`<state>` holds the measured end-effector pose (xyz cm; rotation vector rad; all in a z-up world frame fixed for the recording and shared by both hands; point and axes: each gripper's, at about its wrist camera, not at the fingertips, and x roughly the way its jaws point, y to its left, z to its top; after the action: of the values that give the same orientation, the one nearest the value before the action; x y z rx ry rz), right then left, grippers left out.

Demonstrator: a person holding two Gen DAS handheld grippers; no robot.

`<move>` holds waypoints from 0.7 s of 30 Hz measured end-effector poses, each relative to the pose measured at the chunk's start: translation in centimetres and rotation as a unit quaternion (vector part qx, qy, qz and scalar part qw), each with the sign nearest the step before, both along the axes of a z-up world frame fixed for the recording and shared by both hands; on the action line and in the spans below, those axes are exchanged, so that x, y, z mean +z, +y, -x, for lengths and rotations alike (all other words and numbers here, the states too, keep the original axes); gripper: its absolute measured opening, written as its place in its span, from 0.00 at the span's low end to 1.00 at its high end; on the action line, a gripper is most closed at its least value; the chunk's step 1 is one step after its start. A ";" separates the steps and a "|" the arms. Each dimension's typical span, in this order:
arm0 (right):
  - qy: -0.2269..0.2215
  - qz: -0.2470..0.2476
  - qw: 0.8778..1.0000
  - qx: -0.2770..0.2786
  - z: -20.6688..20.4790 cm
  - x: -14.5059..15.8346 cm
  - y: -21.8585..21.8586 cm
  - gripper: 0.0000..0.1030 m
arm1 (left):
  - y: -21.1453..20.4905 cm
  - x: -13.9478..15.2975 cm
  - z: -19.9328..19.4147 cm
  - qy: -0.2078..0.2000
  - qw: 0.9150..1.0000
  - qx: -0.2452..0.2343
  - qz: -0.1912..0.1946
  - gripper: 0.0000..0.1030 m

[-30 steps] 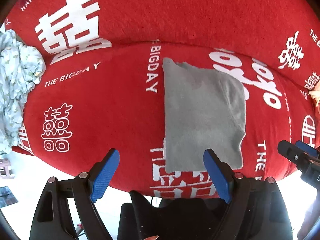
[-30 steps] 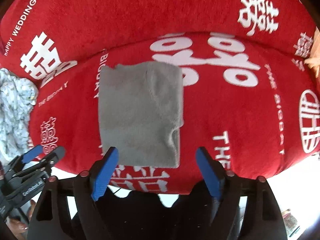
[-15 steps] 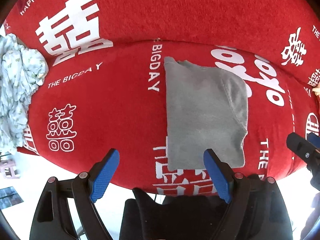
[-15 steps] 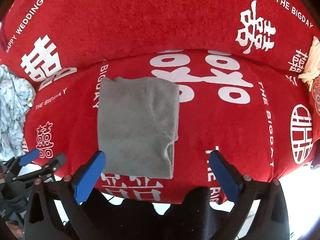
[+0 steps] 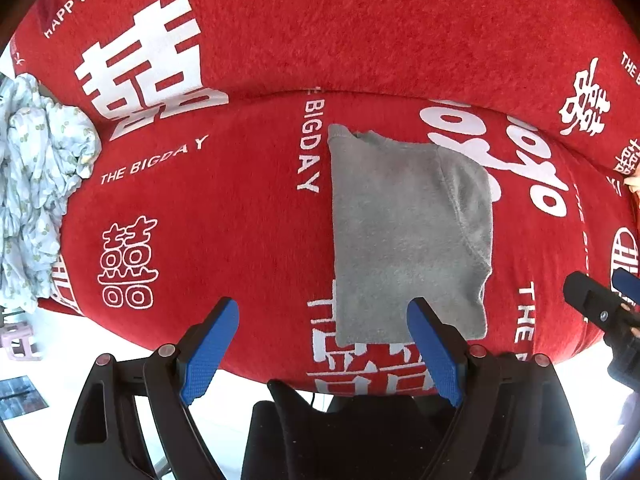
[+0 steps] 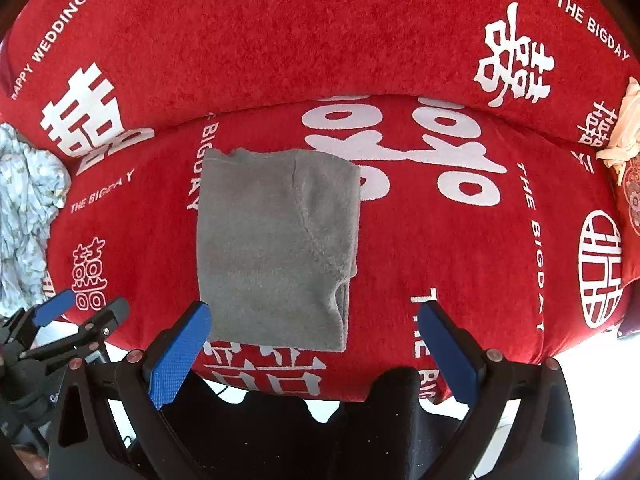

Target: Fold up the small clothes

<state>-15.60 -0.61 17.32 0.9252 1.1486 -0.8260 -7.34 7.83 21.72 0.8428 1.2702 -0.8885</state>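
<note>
A grey garment (image 5: 408, 236) lies folded into a flat rectangle on the red printed cover (image 5: 224, 216). It also shows in the right wrist view (image 6: 276, 248). My left gripper (image 5: 324, 344) is open and empty, held above the near edge of the cover, left of the garment's near end. My right gripper (image 6: 316, 344) is open and empty, above the garment's near edge. The right gripper also shows at the right edge of the left wrist view (image 5: 600, 300). The left gripper shows at the lower left of the right wrist view (image 6: 80, 312).
A crumpled pale blue patterned cloth (image 5: 36, 200) lies at the cover's left end, also in the right wrist view (image 6: 24, 216). A cream cloth (image 6: 624, 124) sits at the far right. The red cover rises into a backrest (image 6: 320, 32) behind. The floor (image 5: 56, 344) lies below the near edge.
Both grippers have drawn back a little from the garment. The right gripper's jaws opened wider between one second and half a second ago. The garment has not moved.
</note>
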 end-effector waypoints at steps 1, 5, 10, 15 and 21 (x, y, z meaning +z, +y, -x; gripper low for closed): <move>0.000 0.001 1.000 -0.001 0.0 0.0 -0.1 1.00 | 0.0 0.1 0.1 0.001 1.000 0.000 0.001 0.84; 0.002 0.004 1.000 -0.002 0.0 0.2 -0.2 1.00 | 0.0 0.3 0.3 -0.004 1.000 -0.002 0.003 0.84; 0.002 0.007 1.000 0.001 -0.2 0.4 -0.1 1.00 | 0.0 0.4 0.4 -0.006 1.000 -0.003 0.004 0.84; 0.003 0.008 1.000 0.003 -0.3 0.4 -0.1 1.00 | -0.1 0.5 0.3 -0.005 1.000 0.002 0.003 0.84; 0.003 0.008 1.000 0.002 -0.3 0.5 -0.1 1.00 | 0.1 0.5 0.3 -0.005 1.000 0.006 0.002 0.84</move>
<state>-15.29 -0.67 17.79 0.9067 1.1477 -0.8340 -7.63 7.89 22.18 0.8345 1.2625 -0.8760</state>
